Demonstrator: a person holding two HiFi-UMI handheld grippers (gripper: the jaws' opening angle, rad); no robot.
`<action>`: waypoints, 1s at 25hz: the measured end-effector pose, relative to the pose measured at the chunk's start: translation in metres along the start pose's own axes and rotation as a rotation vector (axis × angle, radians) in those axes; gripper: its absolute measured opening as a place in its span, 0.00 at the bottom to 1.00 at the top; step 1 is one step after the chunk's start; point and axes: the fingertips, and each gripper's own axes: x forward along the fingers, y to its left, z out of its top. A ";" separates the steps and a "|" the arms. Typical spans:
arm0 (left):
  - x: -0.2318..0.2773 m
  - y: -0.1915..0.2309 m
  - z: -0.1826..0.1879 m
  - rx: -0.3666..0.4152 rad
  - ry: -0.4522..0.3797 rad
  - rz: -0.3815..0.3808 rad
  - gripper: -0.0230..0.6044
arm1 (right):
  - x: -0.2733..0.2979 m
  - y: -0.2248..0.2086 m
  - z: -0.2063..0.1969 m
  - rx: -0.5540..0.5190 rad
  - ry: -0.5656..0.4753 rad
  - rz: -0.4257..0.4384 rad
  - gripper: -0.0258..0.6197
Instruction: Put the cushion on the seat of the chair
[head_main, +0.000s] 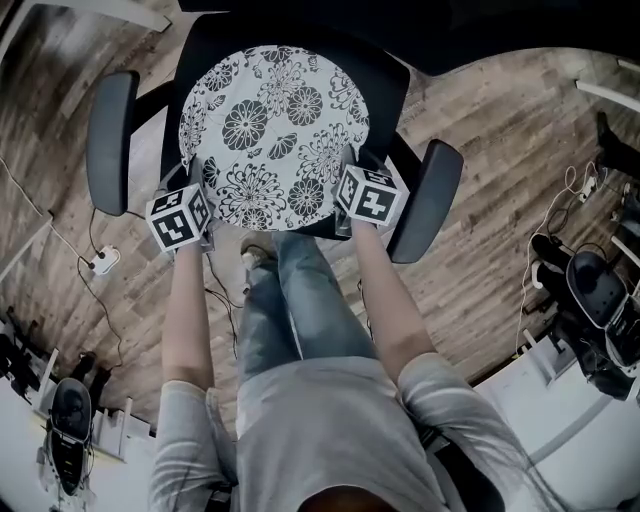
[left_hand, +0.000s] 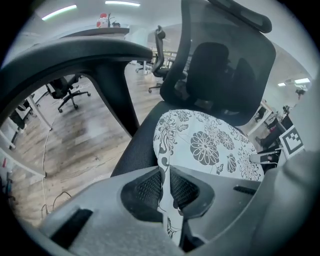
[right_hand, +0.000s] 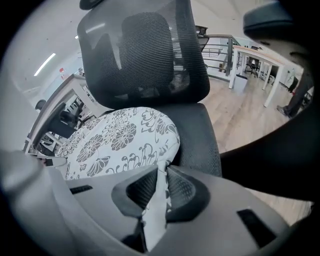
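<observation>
A round white cushion (head_main: 275, 135) printed with dark flowers lies over the seat of a black office chair (head_main: 385, 85). My left gripper (head_main: 197, 215) is shut on the cushion's near left edge, and my right gripper (head_main: 348, 205) is shut on its near right edge. In the left gripper view the cushion (left_hand: 210, 145) spreads over the dark seat (left_hand: 137, 150) below the mesh backrest (left_hand: 230, 65), with a fold of its fabric pinched between the pads of that gripper (left_hand: 165, 182). The right gripper view shows the cushion (right_hand: 120, 140) the same way, its edge clamped in the right gripper (right_hand: 161, 186).
The chair's two padded armrests (head_main: 108, 140) (head_main: 428, 200) flank the seat, close outside each gripper. The person's legs in jeans (head_main: 295, 300) stand just in front of the chair. A cable and power strip (head_main: 100, 262) lie on the wooden floor at left. Other office chairs and desks stand farther off.
</observation>
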 end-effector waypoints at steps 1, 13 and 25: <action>0.002 0.001 0.000 0.003 0.004 0.002 0.07 | 0.002 0.000 -0.001 -0.003 0.003 -0.004 0.09; 0.017 0.008 -0.007 0.031 0.028 0.008 0.07 | 0.013 -0.001 -0.006 -0.054 0.008 -0.015 0.09; -0.005 0.008 0.004 0.084 -0.046 0.061 0.19 | -0.013 -0.010 0.005 0.003 -0.121 -0.066 0.23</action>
